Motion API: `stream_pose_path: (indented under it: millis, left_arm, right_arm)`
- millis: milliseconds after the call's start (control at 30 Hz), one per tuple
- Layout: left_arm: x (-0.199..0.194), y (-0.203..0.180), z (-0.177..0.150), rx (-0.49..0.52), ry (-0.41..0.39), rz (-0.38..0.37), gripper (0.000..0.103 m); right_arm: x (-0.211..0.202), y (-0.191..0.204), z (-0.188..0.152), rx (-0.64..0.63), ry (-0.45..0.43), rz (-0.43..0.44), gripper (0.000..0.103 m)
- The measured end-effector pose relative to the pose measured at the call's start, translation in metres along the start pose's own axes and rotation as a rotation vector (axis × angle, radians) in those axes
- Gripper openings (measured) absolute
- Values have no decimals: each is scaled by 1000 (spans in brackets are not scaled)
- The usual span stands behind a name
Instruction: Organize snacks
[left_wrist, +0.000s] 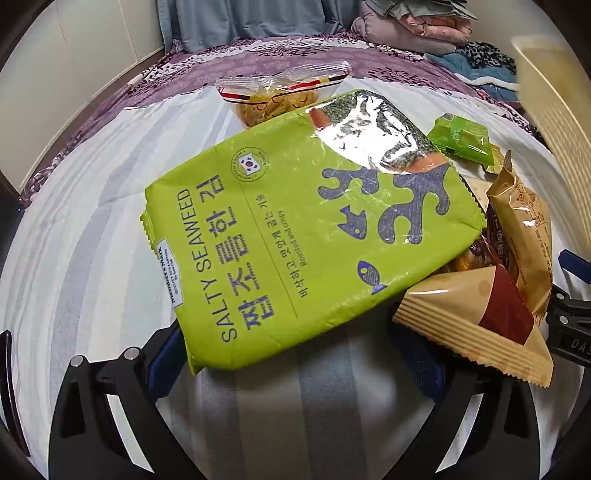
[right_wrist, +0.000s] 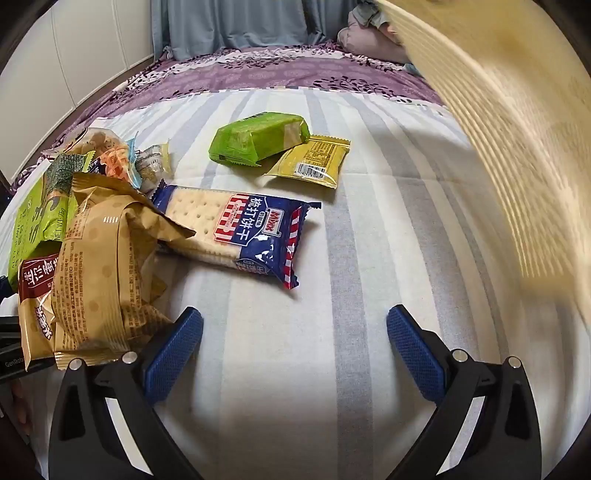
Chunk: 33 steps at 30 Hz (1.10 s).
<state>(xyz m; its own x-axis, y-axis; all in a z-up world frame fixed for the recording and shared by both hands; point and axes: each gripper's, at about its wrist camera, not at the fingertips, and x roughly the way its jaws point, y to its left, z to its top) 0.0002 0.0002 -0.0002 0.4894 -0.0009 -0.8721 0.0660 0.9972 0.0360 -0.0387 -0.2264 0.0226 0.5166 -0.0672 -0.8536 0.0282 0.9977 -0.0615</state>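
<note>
Snacks heaped unsorted on bed (right_wrist: 369, 332): seaweed pack (left_wrist: 295, 229) tops pile, cracker pack (right_wrist: 240, 229) lies apart. My left jaws (left_wrist: 295, 365) and right jaws (right_wrist: 295, 350) gape empty, poised above for first pick.

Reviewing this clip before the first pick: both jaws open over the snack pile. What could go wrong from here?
1. The seaweed bag overlaps the left gripper and leans on the tan wafer packs; lifting it may shift them.
2. The cracker pack is tucked under the tan pack; pulling it could drag the pile.
3. The blurred basket crowds the right side.
</note>
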Motion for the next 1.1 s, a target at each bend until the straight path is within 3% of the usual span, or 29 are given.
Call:
stream_pose_path:
  millis: [1100]
  left_arm:
    - [-4, -1, 1, -2, -2, -4, 101]
  right_arm:
    - [0, -1, 1, 5, 6, 8, 98]
